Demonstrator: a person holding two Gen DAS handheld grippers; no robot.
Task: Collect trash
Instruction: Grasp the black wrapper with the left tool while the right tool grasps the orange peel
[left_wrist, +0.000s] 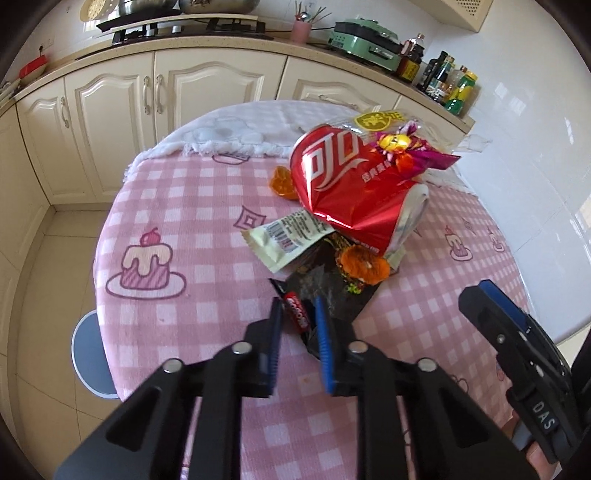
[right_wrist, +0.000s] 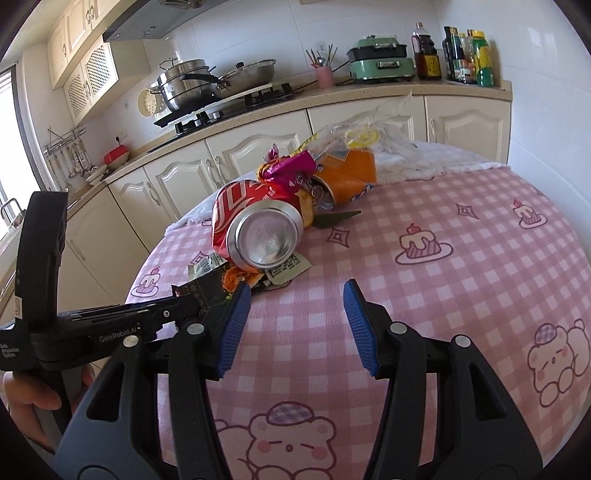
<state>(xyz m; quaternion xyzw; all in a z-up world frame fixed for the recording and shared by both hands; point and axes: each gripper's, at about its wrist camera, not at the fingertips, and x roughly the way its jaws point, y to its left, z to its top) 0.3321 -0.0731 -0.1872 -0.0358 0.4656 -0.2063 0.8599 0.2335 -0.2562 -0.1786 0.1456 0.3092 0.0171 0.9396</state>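
A crushed red can (left_wrist: 347, 184) lies on its side, silver base (right_wrist: 264, 236) showing. Behind the red can lies a dented orange can (right_wrist: 347, 173); on top, a magenta wrapper (left_wrist: 417, 155) and clear plastic (right_wrist: 369, 129). In front of the red can: a cream sachet (left_wrist: 284, 238), orange wrapper (left_wrist: 364, 267) and black packet (left_wrist: 321, 291).

I see a shiny metal can (right_wrist: 264, 236), crinkly shiny wrappers (left_wrist: 413, 153), and a soft cloth (right_wrist: 461, 258).

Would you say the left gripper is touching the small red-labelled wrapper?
Touching: in the left wrist view, the left gripper has its pads closed on the red-labelled wrapper.
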